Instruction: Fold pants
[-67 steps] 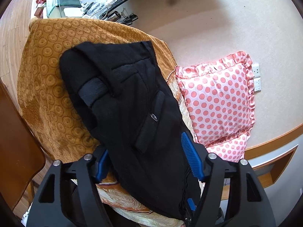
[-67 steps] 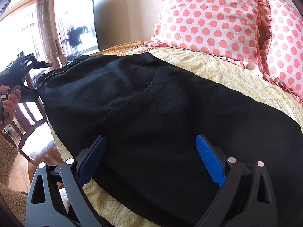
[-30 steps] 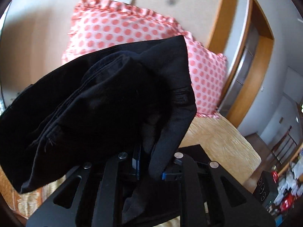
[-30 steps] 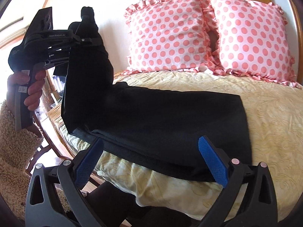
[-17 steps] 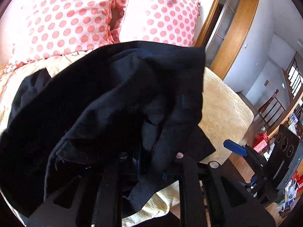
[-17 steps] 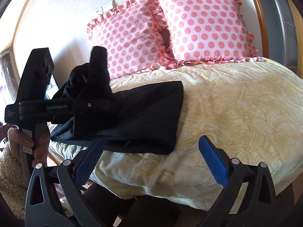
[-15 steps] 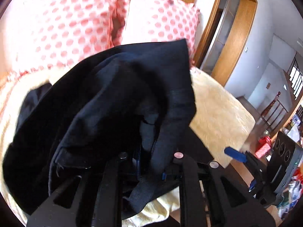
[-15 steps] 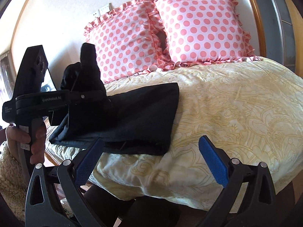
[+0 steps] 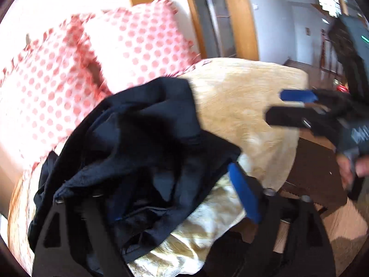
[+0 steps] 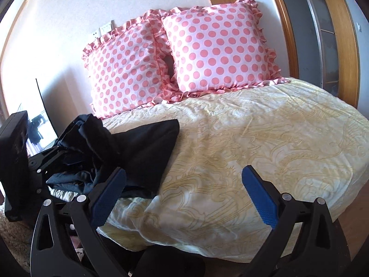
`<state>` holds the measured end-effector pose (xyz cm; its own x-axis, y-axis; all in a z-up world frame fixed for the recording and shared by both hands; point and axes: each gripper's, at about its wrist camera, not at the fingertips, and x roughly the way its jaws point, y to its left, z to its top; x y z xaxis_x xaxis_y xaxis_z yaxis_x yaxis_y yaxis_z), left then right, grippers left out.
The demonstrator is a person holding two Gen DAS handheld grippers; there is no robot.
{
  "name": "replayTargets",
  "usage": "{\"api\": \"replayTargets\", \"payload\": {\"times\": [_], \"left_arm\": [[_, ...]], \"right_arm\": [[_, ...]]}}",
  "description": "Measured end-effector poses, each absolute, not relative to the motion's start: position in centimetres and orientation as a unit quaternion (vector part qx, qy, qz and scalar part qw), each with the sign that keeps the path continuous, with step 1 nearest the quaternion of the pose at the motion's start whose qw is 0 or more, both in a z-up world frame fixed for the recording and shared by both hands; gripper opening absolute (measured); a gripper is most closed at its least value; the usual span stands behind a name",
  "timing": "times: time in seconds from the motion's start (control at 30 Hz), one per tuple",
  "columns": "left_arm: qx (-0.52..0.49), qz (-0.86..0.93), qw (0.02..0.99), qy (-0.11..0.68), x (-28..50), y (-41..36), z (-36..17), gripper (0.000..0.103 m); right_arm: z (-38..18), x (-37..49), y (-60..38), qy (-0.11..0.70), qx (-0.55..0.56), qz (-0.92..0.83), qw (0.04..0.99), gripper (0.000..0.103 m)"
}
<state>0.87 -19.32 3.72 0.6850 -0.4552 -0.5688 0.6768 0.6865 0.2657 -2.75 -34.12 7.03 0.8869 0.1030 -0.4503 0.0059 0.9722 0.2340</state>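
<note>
The black pants (image 10: 138, 152) lie bunched at the left front edge of the bed (image 10: 265, 143). In the left wrist view the pants (image 9: 129, 152) are heaped over my left gripper (image 9: 175, 198). Its jaws stand open: the right blue pad (image 9: 244, 194) is bare and the left finger is buried under cloth. My left gripper also shows in the right wrist view (image 10: 48, 164), beside the pile. My right gripper (image 10: 184, 191) is open and empty, in front of the bed edge, right of the pants. It also shows in the left wrist view (image 9: 299, 108).
Two pink polka-dot pillows (image 10: 184, 57) lean on the wall at the head of the bed. A wooden door frame (image 10: 341, 46) stands at the right. The yellow patterned bedspread (image 10: 276, 127) stretches right of the pants. Floor (image 9: 318, 161) lies beyond the bed.
My left gripper has opened and let go of the pants, which dropped in a heap on the bed edge. It has moved down and right, nearer my right gripper.
</note>
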Motion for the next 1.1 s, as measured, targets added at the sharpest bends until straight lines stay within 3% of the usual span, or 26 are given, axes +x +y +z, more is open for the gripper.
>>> {"api": "replayTargets", "payload": {"times": [0.2,0.43,0.6,0.67,0.9,1.0,1.07,1.1], "left_arm": [[0.184,-0.378,0.868,0.266,-2.1,-16.1,4.7,0.094],[0.069,-0.256,0.926,0.267,-0.7,-5.7,5.7,0.099],[0.004,-0.177,0.953,0.244,-0.1,-0.5,5.8,0.1],[-0.013,-0.169,0.955,0.242,0.2,0.6,5.6,0.1],[0.015,-0.155,0.956,0.25,0.5,2.3,3.9,0.1],[0.056,-0.162,0.958,0.231,0.0,1.7,3.7,0.1],[0.062,-0.176,0.955,0.23,0.0,1.3,3.7,0.1],[0.061,-0.18,0.954,0.23,0.0,1.1,3.7,0.1]], "right_arm": [[11.1,-3.5,-32.3,0.187,0.044,0.065,0.979,0.102],[13.4,-1.9,-20.2,0.15,-0.129,0.253,0.947,0.099],[11.4,0.1,-11.7,0.149,-0.255,0.33,0.897,0.083],[10.5,1.3,-9.8,0.163,-0.272,0.347,0.883,0.066],[8.9,3.2,-8.2,0.209,-0.298,0.36,0.859,0.057],[7.9,3.7,-7.3,0.221,-0.331,0.345,0.85,0.045],[7.2,4.5,-7.1,0.238,-0.341,0.332,0.847,0.008],[7.1,4.9,-7.1,0.246,-0.338,0.323,0.849,0.008]]}}
